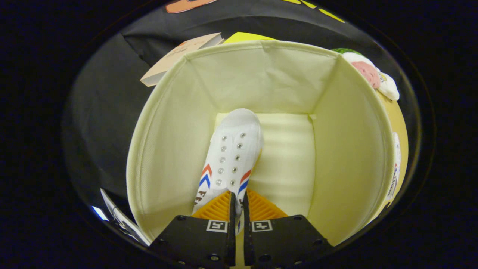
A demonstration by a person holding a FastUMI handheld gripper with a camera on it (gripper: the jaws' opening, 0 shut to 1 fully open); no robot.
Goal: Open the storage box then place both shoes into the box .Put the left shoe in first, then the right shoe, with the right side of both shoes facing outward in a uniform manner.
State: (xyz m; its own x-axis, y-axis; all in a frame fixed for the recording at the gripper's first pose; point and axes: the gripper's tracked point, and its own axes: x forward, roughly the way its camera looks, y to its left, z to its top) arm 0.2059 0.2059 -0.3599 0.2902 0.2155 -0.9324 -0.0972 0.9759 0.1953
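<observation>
A: Claw (236, 203): status?

B: Clenched on the white shoe (231, 157); both fingers press the shoe's rear part, one on each side, with only a thin gap between them.

A: Shoe, description and position?

B: White canvas, metal eyelets, red and blue chevrons on both flanks. Toe points to 12 o'clock, away from the fingers. It sits inside the storage box (164, 149), left of centre, nearer the wall at 9 o'clock.

A: Box?

B: Pale yellow fabric, open at the top, bare floor at the shoe's 3 o'clock.

A: Surroundings?

B: Tan book (179, 56) beyond the box at 11 o'clock; plush toy (373, 76) past the rim at 2 o'clock.
</observation>
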